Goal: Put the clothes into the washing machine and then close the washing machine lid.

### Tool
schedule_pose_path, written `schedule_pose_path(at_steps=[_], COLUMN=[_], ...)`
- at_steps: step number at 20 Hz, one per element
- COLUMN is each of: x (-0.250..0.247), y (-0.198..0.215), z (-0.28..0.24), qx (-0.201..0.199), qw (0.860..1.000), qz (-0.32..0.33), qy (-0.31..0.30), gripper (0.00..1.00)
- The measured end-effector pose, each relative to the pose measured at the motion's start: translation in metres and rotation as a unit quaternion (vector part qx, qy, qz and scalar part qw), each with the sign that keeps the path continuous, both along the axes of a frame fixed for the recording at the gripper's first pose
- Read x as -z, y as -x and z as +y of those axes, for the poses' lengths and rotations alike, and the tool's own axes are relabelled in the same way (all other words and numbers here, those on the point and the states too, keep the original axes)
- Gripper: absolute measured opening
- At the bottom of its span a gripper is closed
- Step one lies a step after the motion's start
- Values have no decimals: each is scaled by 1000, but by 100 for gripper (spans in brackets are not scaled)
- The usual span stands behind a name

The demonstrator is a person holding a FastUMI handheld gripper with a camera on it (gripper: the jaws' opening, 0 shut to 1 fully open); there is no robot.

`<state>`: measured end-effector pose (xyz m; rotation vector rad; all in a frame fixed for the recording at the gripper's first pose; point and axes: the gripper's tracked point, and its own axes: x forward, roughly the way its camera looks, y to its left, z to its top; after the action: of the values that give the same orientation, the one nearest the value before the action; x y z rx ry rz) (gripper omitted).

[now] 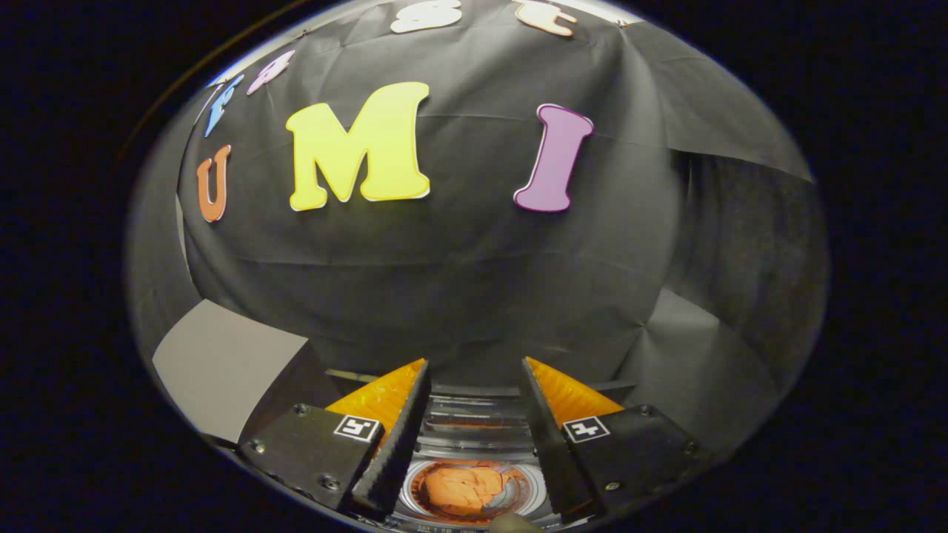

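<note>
My gripper [474, 366] is open, with a wide gap and nothing between its fingers [404, 429]. Below the gap sits the washing machine [478, 422], its top opening a round ring. Inside the drum lies a bunched orange cloth [463, 488]. The lid is not visible. The fingers hang above the machine's opening and point toward the booth wall beyond.
A grey flat panel [222, 366] stands to the left of the fingers, against the black cloth wall [459, 296]. The wall rises close behind the machine and folds round to the right.
</note>
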<state>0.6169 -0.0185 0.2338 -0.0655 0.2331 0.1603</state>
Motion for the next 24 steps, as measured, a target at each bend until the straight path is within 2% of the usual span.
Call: schedule_pose_path(at_steps=[8,11,12,24], x=[32,60,56,58], y=[-60,-71,-71,-62], z=[2,-8,-9,-10], qx=[11,18,14,7], qw=[998,996,998,999], qz=[65,87,69,27], qy=[-19,3,-5,-31], gripper=[76,76,76,77])
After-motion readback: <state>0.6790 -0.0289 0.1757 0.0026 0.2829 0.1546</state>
